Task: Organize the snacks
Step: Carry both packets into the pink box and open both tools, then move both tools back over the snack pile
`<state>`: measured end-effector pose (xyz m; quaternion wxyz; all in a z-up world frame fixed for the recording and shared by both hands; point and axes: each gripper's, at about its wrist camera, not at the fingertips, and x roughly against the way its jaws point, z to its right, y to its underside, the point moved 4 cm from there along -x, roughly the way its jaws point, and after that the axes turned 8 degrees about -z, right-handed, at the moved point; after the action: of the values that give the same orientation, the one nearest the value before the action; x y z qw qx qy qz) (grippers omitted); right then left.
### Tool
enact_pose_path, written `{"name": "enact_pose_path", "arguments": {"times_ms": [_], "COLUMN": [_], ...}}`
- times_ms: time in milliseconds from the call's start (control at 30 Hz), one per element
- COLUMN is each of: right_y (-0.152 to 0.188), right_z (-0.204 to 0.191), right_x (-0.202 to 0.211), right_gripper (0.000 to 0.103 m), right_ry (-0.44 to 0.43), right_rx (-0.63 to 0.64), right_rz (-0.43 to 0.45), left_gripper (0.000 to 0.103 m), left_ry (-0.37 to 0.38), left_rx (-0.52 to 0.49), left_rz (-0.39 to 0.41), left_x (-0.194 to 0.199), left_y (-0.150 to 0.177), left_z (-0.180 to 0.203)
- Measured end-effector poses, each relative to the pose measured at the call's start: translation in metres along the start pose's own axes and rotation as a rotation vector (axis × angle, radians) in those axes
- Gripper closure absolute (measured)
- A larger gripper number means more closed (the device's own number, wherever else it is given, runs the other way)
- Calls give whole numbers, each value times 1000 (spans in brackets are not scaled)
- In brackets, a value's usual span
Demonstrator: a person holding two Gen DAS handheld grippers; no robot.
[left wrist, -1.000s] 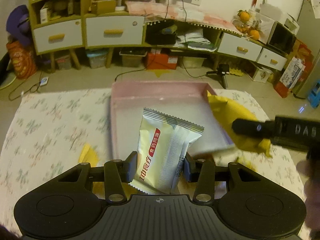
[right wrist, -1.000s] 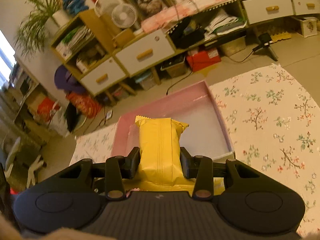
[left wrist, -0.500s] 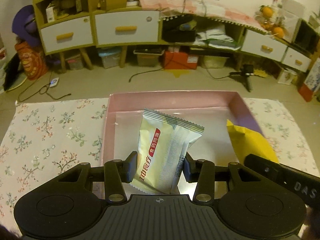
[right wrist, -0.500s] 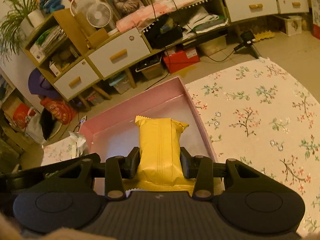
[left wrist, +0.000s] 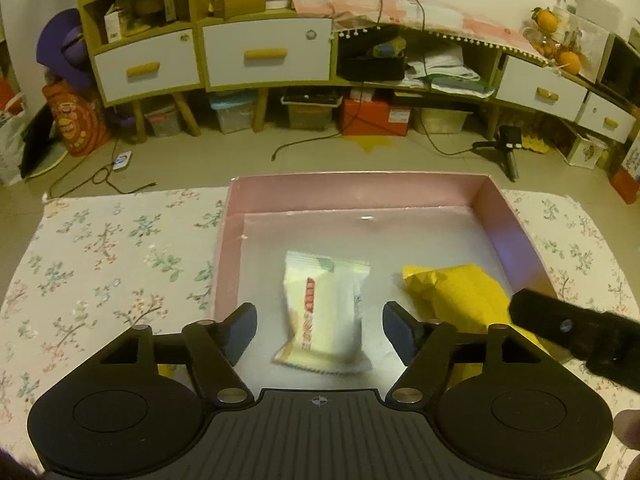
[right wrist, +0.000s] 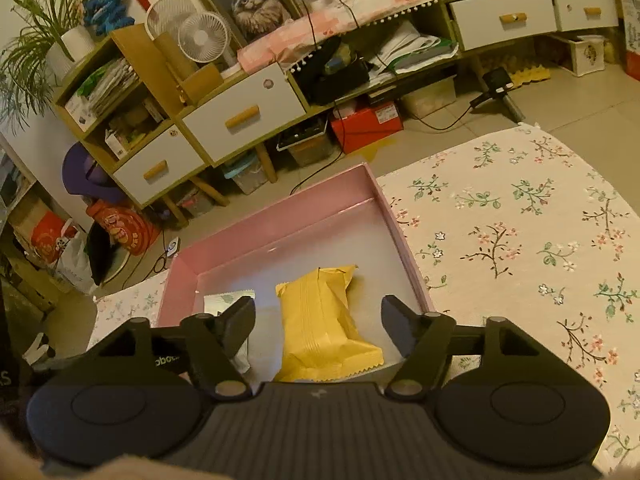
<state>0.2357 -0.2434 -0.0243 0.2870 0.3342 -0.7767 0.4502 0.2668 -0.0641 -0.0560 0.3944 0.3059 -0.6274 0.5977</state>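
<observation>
Floral tablecloth [right wrist: 520,240], pink tray [left wrist: 508,220] walls, white packet [left wrist: 324,312], yellow packet [right wrist: 324,320] apart inside

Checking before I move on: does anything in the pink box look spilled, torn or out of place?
Nothing stands out. The white packet and yellow packet lie side by side, apart, inside the pink box, both looking sealed.

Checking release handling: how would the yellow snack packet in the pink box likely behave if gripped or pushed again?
The yellow snack packet looks puffy and creased, so it probably gives under the pads. It seems light. Lying flat in the pink box, it should slide rather than roll.
</observation>
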Motion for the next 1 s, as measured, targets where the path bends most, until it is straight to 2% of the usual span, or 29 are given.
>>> {"name": "enact_pose_path", "arguments": {"times_ms": [167,367,533,867,1000], "right_y": [3,6,10,31,41], "right_z": [3,5,12,6,4], "right_x": [6,17,30,53,54], "right_gripper": [28,22,21,10,9], "right_ry": [18,26,28,37,40], "right_rx": [4,19,25,171,241], "right_rz": [-8,-25,-35,-32,-55], "left_gripper": [27,23,20,10,8], "left_ry": [28,1,7,-8,-3], "left_rx": [-17,-41,-37,-64,-51], "left_rz": [7,-2,-11,-1,-6], "left_x": [13,31,47,73,84], "left_y": [10,28,48,94,110], "left_z": [-3,-5,-10,-18,-23]}}
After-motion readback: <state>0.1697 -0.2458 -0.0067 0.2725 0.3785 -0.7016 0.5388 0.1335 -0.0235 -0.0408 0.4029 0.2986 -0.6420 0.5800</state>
